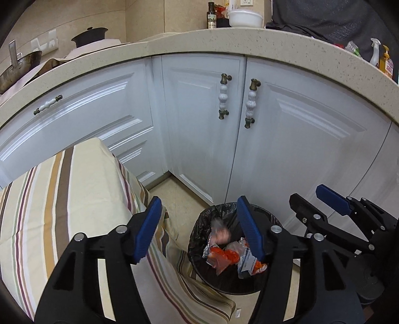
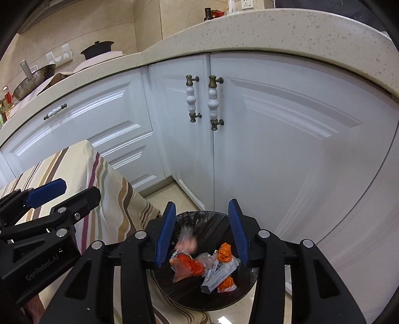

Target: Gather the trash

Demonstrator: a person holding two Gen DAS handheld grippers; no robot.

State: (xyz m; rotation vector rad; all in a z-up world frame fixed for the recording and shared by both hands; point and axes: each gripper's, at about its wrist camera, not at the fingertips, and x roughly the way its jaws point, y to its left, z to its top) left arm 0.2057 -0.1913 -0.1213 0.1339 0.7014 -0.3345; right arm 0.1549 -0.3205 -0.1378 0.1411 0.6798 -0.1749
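Grippers angled down over bin [image 2: 199, 296]: we saw left gripper [image 1: 202, 229] spread wide, right gripper [image 2: 203, 230] parted, both empty; blurred wrapper [image 2: 187, 240] at 12 o'clock inside.

Blurred wrapper [image 1: 219, 233] above the trash bin [image 1: 197, 239]: smeared pink-clear streak, can't tell what it is or whether it touches the pile. The same wrapper is as smeared in the right wrist view. Bin's near rim hidden behind the left gripper's [image 1: 199, 229] right finger in the left wrist view; in the right wrist view both fingers of the right gripper [image 2: 202, 233] cover the rim sides. Printed text on the white packet [image 2: 217, 274] too small to read. Striped cloth [image 1: 62, 199] covers whatever is under it, and is cut off at frame left. Bottle labels [image 1: 212, 20] on the countertop [image 1: 174, 42] unreadable. Dark fabric [image 1: 324, 20] top right cropped, identity unclear.
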